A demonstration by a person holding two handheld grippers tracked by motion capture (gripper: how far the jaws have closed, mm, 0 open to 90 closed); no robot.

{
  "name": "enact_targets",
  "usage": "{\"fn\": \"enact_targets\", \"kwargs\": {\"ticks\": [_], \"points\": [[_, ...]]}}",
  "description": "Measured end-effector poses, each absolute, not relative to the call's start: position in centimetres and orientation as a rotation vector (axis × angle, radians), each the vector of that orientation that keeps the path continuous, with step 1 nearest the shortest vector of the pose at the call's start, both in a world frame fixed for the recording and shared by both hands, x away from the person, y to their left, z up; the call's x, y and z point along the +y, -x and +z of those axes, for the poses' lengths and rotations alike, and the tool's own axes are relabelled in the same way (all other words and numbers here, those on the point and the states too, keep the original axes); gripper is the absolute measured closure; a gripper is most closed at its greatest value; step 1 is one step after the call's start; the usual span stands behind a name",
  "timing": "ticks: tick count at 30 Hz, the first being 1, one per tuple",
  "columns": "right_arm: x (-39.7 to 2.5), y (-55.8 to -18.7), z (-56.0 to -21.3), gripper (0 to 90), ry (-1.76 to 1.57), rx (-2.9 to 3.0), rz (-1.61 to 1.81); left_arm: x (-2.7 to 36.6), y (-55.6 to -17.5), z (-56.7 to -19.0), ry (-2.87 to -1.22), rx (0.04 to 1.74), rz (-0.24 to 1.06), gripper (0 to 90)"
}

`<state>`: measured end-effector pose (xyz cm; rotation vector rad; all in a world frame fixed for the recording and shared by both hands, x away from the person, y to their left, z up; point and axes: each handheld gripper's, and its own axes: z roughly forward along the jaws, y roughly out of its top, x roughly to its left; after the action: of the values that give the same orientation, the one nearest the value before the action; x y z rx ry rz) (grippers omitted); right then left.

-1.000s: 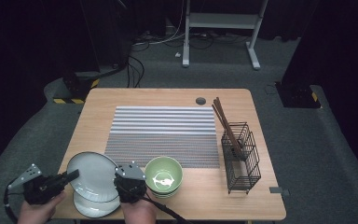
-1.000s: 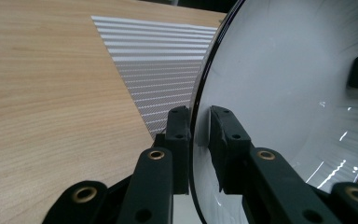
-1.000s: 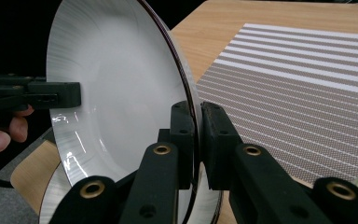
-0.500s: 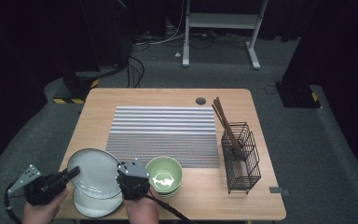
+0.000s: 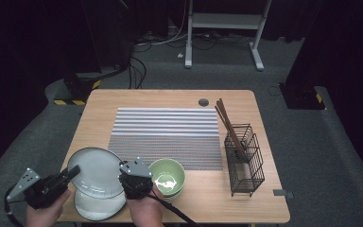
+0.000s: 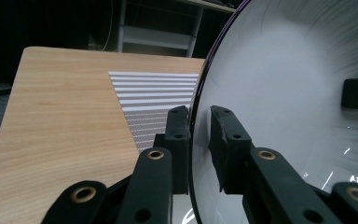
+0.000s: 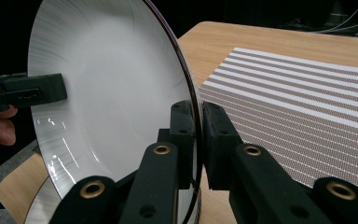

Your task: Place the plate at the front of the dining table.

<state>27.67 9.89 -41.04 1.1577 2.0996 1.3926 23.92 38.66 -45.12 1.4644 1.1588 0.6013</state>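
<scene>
The table [image 5: 123, 101] is a light wood top with rounded corners and a small round cable port near its far edge, sitting on grey carpet in a really dark room. Behind it there's a white metal frame [image 5: 224, 21] on feet, a tangle of cables on the floor, and dark boxes with yellow-black hazard tape off both far corners. A striped grey-and-white placemat [image 5: 165, 137] covers the middle of the table.

The plate [image 5: 97, 171] (pale grey, dark rim) is up off the table at the near left corner, tilted, hanging over a second plate [image 5: 94, 205] that lies flat there. The left gripper [image 5: 71, 172] pinches the lifted plate's left rim, and in the left gripper view its jaws sit tight on either side of the rim [image 6: 193, 140]. The right gripper [image 5: 131, 182] pinches the opposite rim, same story in the right gripper view, with both pads pressed on the edge [image 7: 196, 135].

Just right of that, along the near edge, is a green bowl [image 5: 168, 176] with a white pattern inside, stacked on another one. Near the right edge stands a black wire basket [image 5: 246, 163] with brown chopsticks [image 5: 227, 120] leaning out of it. No readable writing or brand marks anywhere
</scene>
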Motion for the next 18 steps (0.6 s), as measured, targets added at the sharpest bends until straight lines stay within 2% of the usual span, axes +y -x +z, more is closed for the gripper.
{"fn": "enact_targets", "kwargs": {"ticks": [18], "points": [[8.5,-28.2,-39.5,82.9,-1.089,2.083,1.451,37.1,-23.5,-42.7,-1.450,1.117,0.707,77.6]]}}
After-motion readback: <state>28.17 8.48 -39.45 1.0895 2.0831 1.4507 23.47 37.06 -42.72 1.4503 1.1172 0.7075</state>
